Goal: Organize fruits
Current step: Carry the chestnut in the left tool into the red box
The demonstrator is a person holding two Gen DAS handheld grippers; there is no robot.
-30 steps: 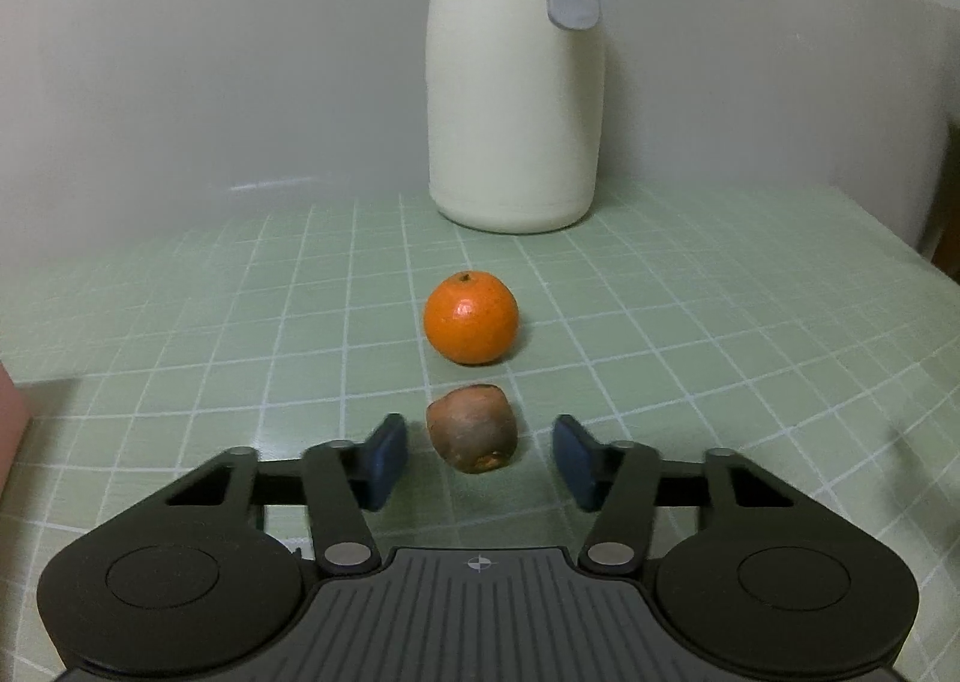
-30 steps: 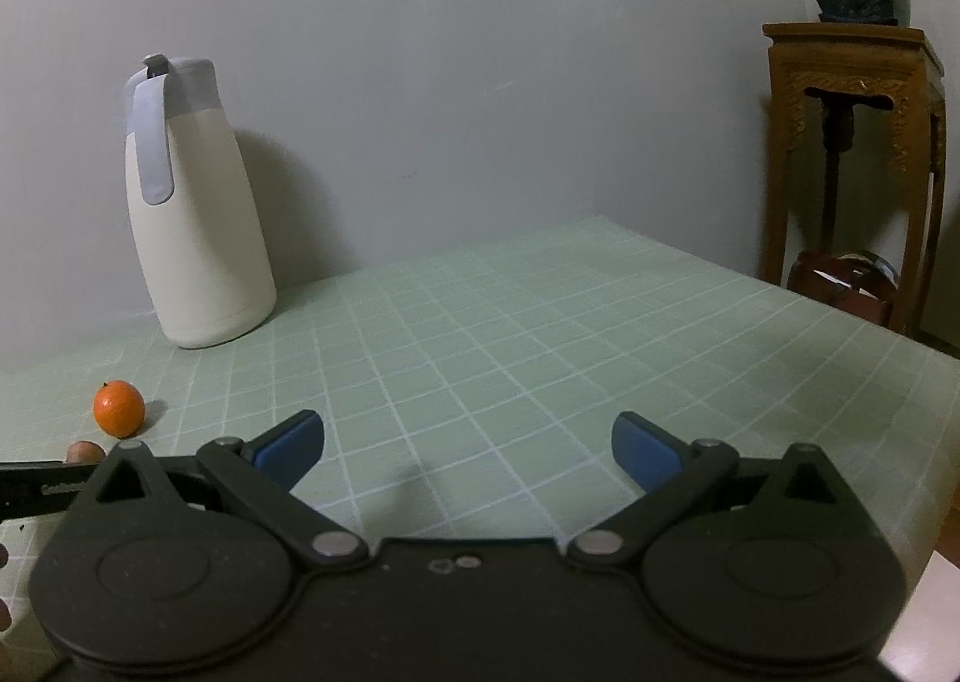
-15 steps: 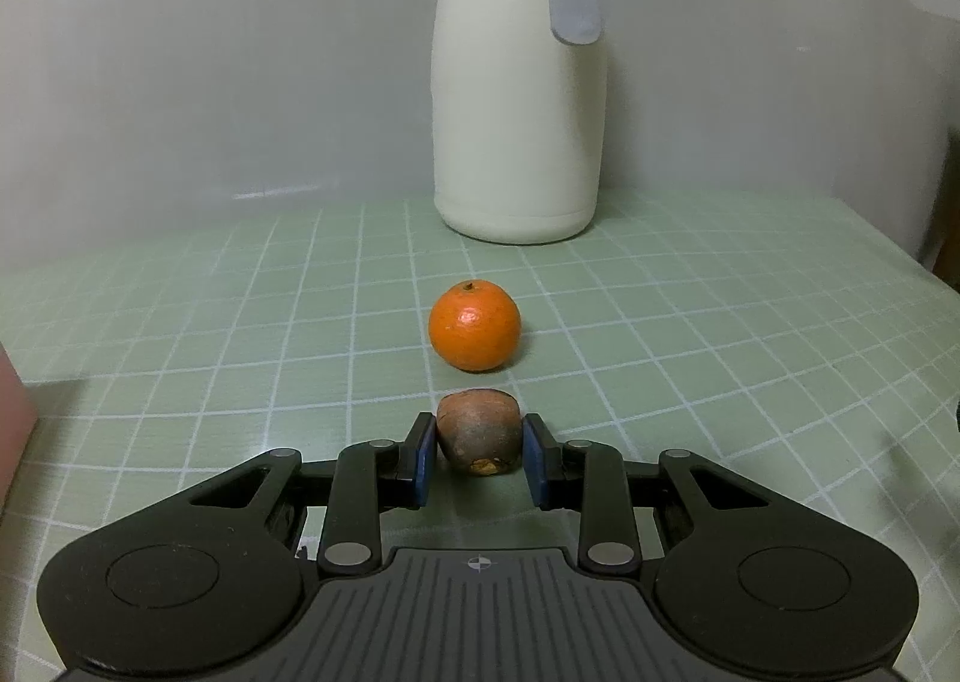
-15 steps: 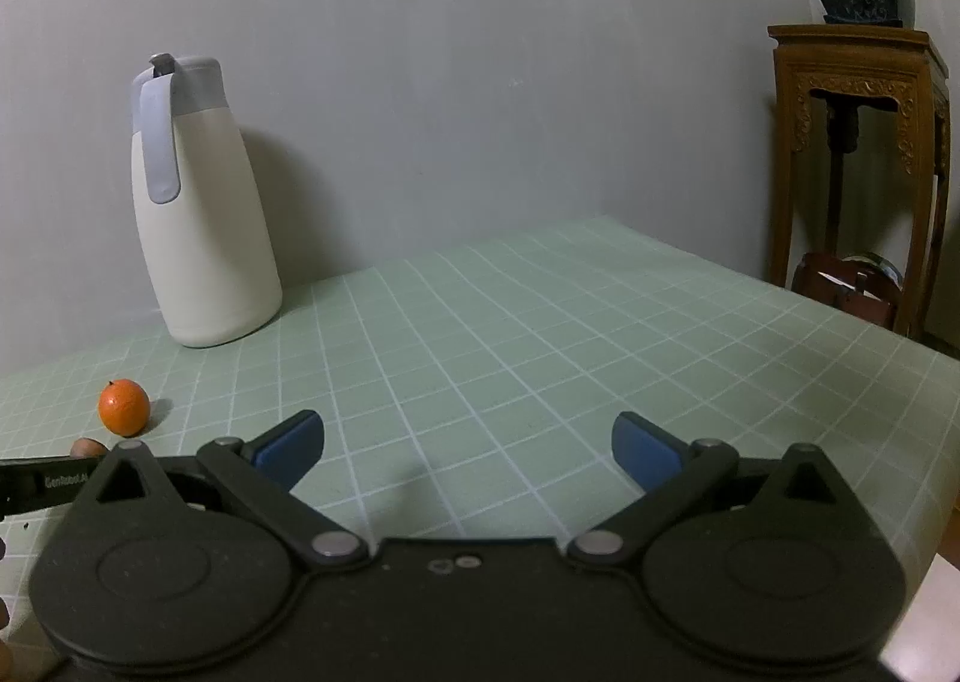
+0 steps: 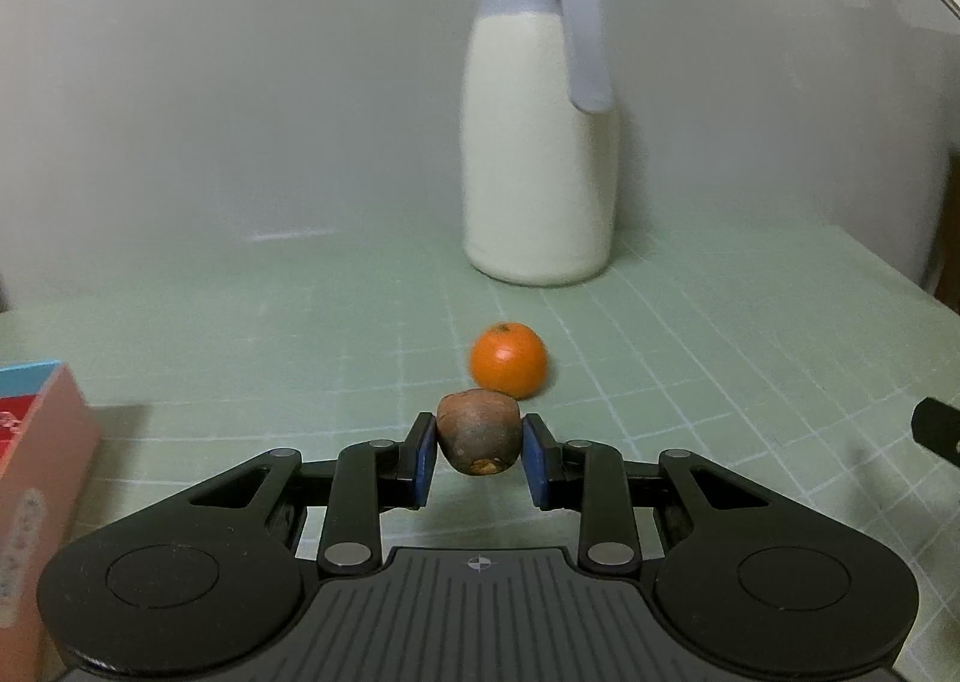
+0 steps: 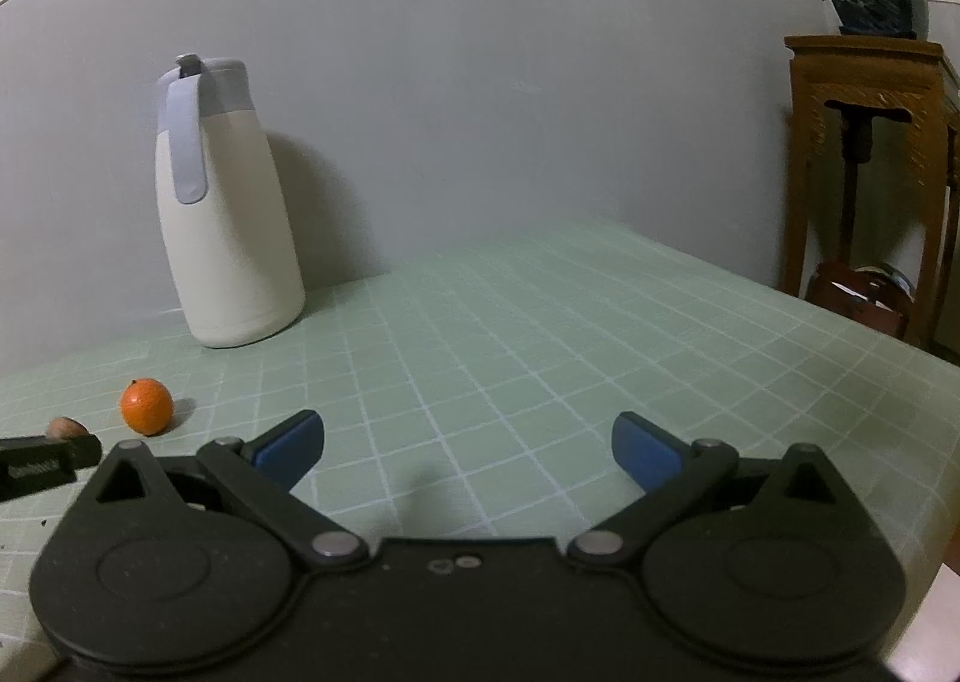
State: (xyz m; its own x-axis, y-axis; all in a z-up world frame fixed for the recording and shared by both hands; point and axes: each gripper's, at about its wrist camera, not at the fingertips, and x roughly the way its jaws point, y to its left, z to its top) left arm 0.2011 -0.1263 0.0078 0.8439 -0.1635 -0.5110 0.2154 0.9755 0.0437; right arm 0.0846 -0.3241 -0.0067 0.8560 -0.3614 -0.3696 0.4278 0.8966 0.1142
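My left gripper (image 5: 478, 457) is shut on a small brown fruit (image 5: 478, 432) and holds it just above the green checked tablecloth (image 5: 690, 358). An orange tangerine (image 5: 509, 360) lies on the cloth right behind it. In the right wrist view the tangerine (image 6: 146, 405) and the brown fruit (image 6: 65, 428) show at the far left, with the left gripper's finger (image 6: 42, 460) beside the fruit. My right gripper (image 6: 467, 445) is open and empty over the cloth, to the right of the fruits.
A tall cream thermos jug (image 5: 537, 124) with a grey lid stands at the wall behind the tangerine; it also shows in the right wrist view (image 6: 225, 202). A pink box (image 5: 36, 478) stands at the left. A wooden stand (image 6: 870, 154) with a potted plant is beyond the table's right edge.
My left gripper closed on the brown fruit and lifted it off the cloth, drawing back a little. The pink box has come into view. The right gripper stays open.
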